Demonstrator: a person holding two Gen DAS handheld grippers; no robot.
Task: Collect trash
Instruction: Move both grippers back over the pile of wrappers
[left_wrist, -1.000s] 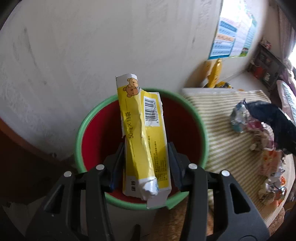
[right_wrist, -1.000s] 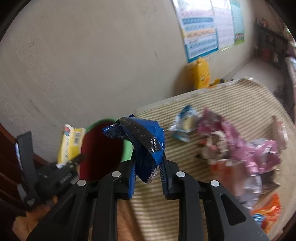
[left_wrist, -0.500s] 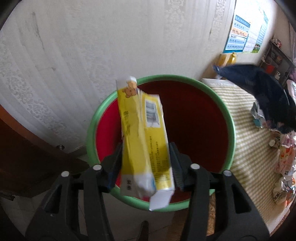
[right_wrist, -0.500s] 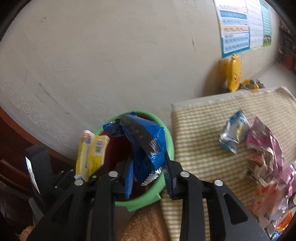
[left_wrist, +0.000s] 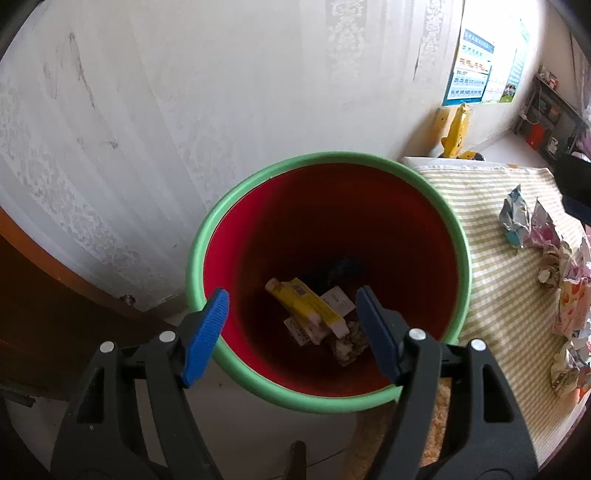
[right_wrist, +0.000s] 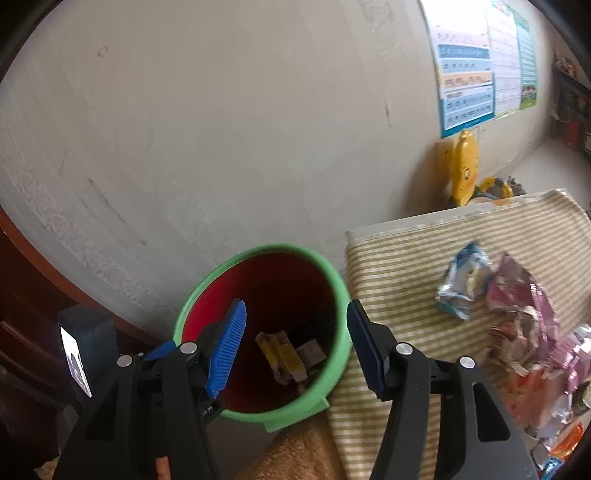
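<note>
The red bin (left_wrist: 388, 206) with a green rim is taken as the landmark; it stands against the pale wall (left_wrist: 221, 92), just beside the striped cloth (left_wrist: 491, 236). The left gripper (left_wrist: 291, 328) is held over the bin's near rim, its jaws opening and nothing seen between them. The right gripper (right_wrist: 295, 345) is held above the same bin, jaws likewise opening and empty. At the bottom of the bin a yellow box (left_wrist: 306, 304) is seen lying across white paper scraps (left_wrist: 336, 301), with a dark wrapper (left_wrist: 340, 269) behind it. Crumpled wrappers (right_wrist: 517, 306) are left on the cloth, well apart from the bin. A yellow toy (right_wrist: 463, 166) is leaned on the wall beyond the cloth.
</note>
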